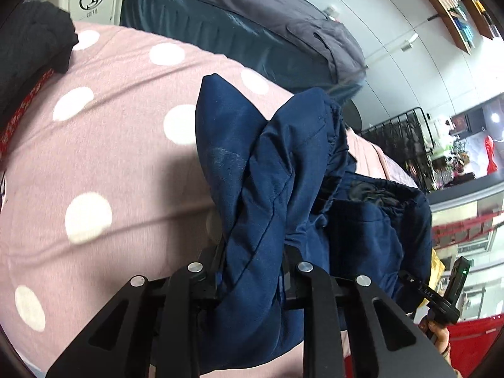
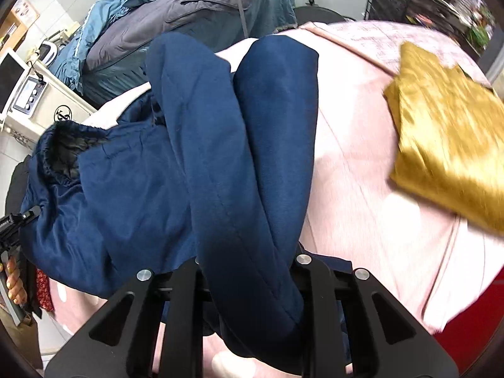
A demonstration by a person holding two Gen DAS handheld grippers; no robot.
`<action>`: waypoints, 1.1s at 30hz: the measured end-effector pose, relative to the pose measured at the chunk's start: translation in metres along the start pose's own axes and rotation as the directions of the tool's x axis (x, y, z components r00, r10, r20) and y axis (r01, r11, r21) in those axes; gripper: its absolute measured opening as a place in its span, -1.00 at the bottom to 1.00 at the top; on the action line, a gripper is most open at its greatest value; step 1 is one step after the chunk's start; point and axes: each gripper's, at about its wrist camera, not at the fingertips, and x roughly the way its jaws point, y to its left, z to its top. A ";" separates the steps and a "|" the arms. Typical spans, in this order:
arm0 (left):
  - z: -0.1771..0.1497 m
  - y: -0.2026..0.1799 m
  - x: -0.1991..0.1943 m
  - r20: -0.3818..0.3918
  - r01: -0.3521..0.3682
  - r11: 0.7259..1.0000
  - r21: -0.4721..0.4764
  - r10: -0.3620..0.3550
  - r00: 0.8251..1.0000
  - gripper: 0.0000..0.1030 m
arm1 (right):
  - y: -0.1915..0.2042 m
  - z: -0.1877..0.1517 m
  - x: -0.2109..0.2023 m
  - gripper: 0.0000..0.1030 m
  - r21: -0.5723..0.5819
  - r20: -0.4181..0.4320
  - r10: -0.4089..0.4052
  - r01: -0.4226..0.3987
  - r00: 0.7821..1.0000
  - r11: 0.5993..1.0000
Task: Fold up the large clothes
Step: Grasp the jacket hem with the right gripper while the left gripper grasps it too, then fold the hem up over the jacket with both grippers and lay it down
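Pink polka-dot bedspread (image 1: 110, 163), grey-blue bed (image 1: 239, 22) beyond, bookshelf (image 1: 456, 6)

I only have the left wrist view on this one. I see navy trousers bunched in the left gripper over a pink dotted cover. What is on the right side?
Observer: The right gripper is shut on the navy trousers too, gripping the leg part.
Operator: Anything else lying on the cover?
Observer: A folded mustard-gold cloth lies on the pink cover, beyond the trousers' right side.
Operator: Is the waistband visible?
Observer: Yes, the gathered waistband hangs open at the left, showing a black lining.
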 end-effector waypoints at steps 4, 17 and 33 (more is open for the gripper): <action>-0.026 0.005 -0.008 -0.012 -0.012 1.000 0.023 0.013 1.000 -0.58 | -0.009 -0.037 -0.008 -0.62 0.059 -0.005 0.014 -0.014 1.000 0.998; -0.019 -0.099 -0.033 0.070 0.023 0.982 0.187 -0.036 0.997 -0.65 | -0.075 -0.012 -0.072 -0.68 0.186 0.117 0.173 -0.193 0.978 0.964; -0.046 -0.516 0.167 -0.148 0.343 0.819 0.460 -0.310 0.939 -0.63 | -0.477 0.012 -0.270 -0.64 0.510 0.415 -0.155 -0.088 0.896 0.856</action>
